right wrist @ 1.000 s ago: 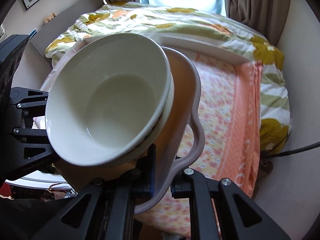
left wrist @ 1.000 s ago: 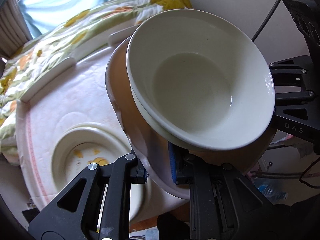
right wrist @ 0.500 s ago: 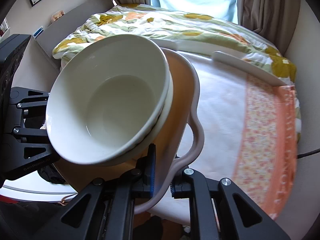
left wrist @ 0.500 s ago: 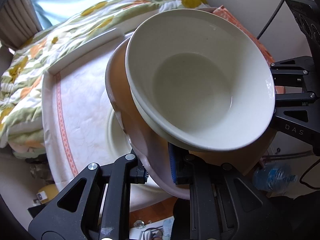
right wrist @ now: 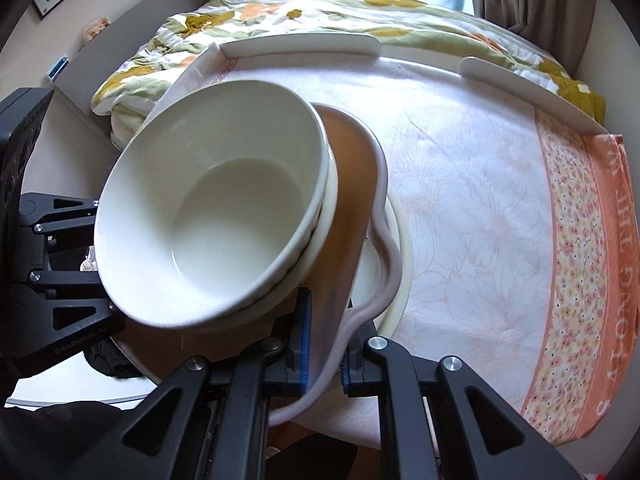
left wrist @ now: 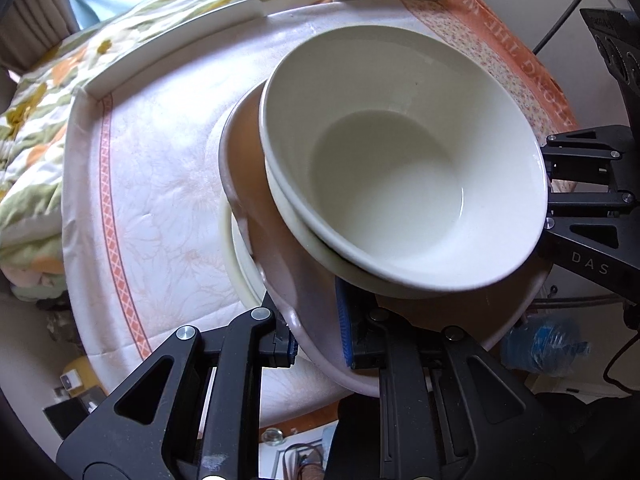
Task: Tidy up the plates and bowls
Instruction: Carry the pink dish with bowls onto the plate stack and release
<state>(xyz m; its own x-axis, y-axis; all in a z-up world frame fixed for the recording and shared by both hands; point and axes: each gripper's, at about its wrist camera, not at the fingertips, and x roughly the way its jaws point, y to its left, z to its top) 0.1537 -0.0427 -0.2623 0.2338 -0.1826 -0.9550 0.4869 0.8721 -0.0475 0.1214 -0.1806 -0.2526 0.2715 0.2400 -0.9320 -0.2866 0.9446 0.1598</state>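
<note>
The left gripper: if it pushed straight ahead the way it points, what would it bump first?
Nothing new: the left gripper already clamps the pink plate; straight ahead sit the stacked white bowls on it.

White "DAS" on the black right gripper (left wrist: 592, 268) frame at right edge. "ALONG THE W…" in white on the orange tablecloth border (right wrist: 608, 280), far right side. Faint "GenRobot.AI" on the left gripper (right wrist: 76, 344) frame, near left.

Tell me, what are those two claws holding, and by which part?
Both hold the pinkish wavy-edged plate by opposite rims, jaws shut on its edge. Stacked white bowls ride on it.
</note>
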